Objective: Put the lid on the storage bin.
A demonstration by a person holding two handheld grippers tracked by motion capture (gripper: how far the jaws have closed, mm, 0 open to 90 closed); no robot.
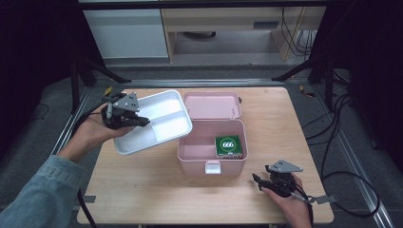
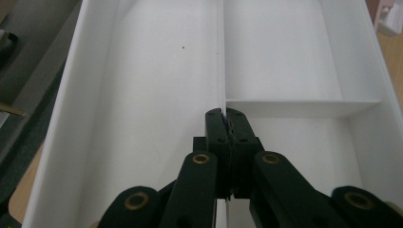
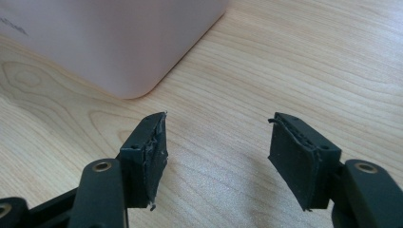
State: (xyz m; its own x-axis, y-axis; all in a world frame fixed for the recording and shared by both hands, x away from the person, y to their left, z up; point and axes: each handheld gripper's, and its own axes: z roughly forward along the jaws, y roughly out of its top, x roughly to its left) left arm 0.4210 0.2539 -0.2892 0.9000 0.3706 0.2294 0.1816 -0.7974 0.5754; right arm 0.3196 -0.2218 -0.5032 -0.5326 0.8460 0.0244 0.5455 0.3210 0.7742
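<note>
Your left gripper [image 1: 142, 121] holds a white plastic divided tray [image 1: 166, 107] tilted above the left end of the light wooden worktop [image 1: 142, 190] — its fingers [image 2: 218, 130] are clamped together on the tray's thin centre divider. Just right of the tray sits an open pink plastic storage box [image 1: 211, 154], lid up, with a green card pack [image 1: 227, 145] inside. Your right gripper [image 1: 259, 183] rests on the worktop near the box's front right corner — fingers [image 3: 147, 152] apart, gripping nothing.

Pink box [image 1: 211, 154], lid open, mid-table [image 1: 157, 190]. Green pack [image 1: 228, 146] marked 666 in box's right compartment. Cables [image 1: 342, 142] on floor right of table. Cabinets [image 1: 126, 31] beyond table.
</note>
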